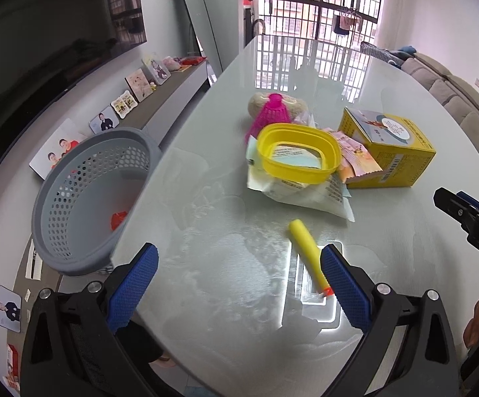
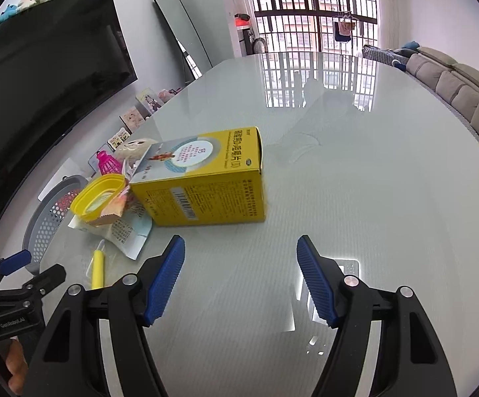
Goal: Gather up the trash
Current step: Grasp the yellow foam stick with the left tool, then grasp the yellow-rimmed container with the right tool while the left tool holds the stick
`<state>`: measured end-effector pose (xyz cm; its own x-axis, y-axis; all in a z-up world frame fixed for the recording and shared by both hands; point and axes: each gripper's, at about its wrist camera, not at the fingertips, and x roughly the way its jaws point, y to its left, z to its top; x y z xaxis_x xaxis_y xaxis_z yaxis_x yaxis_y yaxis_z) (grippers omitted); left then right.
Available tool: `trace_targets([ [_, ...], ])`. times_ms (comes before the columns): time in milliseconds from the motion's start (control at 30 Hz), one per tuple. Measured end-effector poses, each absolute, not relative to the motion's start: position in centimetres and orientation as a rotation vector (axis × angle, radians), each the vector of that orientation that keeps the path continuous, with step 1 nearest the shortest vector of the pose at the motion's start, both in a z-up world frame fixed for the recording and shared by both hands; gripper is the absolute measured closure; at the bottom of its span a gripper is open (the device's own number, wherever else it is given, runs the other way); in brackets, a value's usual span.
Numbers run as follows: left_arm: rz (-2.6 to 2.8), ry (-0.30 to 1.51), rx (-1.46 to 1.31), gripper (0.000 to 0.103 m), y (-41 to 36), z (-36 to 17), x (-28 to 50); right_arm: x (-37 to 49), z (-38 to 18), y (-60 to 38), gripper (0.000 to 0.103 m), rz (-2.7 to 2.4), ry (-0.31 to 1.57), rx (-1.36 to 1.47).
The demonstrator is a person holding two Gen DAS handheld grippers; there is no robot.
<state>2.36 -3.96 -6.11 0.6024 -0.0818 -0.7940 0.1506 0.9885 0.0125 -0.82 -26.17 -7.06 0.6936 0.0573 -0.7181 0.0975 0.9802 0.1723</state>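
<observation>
Where the glossy table (image 1: pixel 206 264) carries the trash, items lie thus. Yellow tube (image 1: pixel 309 254): flat, just ahead of the left gripper (image 1: pixel 239 261), close against its right finger; jaws wide, nothing held. Yellow carton (image 2: pixel 203 182): just ahead of the right gripper (image 2: pixel 241 264); jaws wide, empty. Yellow plastic ring (image 1: pixel 299 157): atop a printed plastic packet (image 1: pixel 302 192), beside an orange sachet (image 1: pixel 358 162). Pink shuttlecock (image 1: pixel 269 112): behind the ring, against a beige plush toy (image 1: pixel 289 102). Grey perforated basket (image 1: pixel 90 198): off the table's left edge. Left-wrist view alone shows a red scrap (image 1: pixel 118 220) inside the basket; right-wrist view alone shows the carton's barcode side.
</observation>
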Motion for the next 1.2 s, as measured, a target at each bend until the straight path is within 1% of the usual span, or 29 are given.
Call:
trace_targets([
  [233,-0.134,0.973,0.086,0.006,-6.6,-8.6,3.0,-0.7,-7.9,-27.0,0.036,-0.006,0.799,0.230],
  [367,-0.121,0.969,0.088,0.008,-7.6,-9.2,3.1,-0.6,-8.5,-27.6,0.036,0.005,0.800,0.259],
  [400,-0.117,0.966,0.096,0.014,-7.9,-9.3,3.1,-0.5,-8.7,-27.8,0.036,0.008,0.802,0.266],
  [433,-0.116,0.967,0.102,0.022,-8.0,-9.3,3.1,-0.5,-8.8,-27.8,0.036,0.008,0.802,0.271],
  [467,-0.117,0.967,0.111,0.025,-8.4,-9.4,3.1,-0.7,-8.8,-27.9,0.036,0.007,0.800,0.274],
  [533,-0.126,0.958,0.108,0.035,-8.7,-9.4,3.0,-0.7,-8.8,-28.0,0.036,0.003,0.795,0.273],
  [567,-0.137,0.956,0.104,0.038,-8.7,-9.4,3.0,-0.7,-8.9,-28.0,0.036,0.001,0.795,0.273],
  [600,-0.148,0.955,0.100,0.045,-8.8,-9.4,2.8,-0.7,-8.9,-28.1,0.036,-0.001,0.795,0.274],
  [633,-0.161,0.954,0.095,0.055,-8.9,-9.3,2.7,-0.7,-8.9,-28.1,0.036,-0.003,0.795,0.275],
  [667,-0.172,0.953,0.093,0.060,-9.0,-9.3,2.5,-0.7,-9.0,-28.1,0.036,-0.006,0.793,0.275],
  [700,-0.182,0.951,0.098,0.072,-9.1,-9.2,2.4,-0.7,-8.9,-28.1,0.036,-0.011,0.790,0.275],
  [733,-0.192,0.949,0.111,0.081,-9.4,-9.2,2.2,-0.8,-8.9,-28.2,0.036,-0.016,0.784,0.276],
  [800,-0.198,0.949,0.123,0.090,-9.9,-9.0,1.9,-1.0,-8.8,-28.2,0.036,-0.029,0.775,0.273],
  [1000,-0.222,0.950,0.121,0.090,-9.7,-8.6,1.5,-1.0,-9.0,-28.1,0.036,-0.031,0.780,0.275],
  [1200,-0.216,0.920,0.088,0.090,-7.3,-7.2,1.4,-0.8,-9.1,-27.7,0.036,-0.016,0.782,0.256],
])
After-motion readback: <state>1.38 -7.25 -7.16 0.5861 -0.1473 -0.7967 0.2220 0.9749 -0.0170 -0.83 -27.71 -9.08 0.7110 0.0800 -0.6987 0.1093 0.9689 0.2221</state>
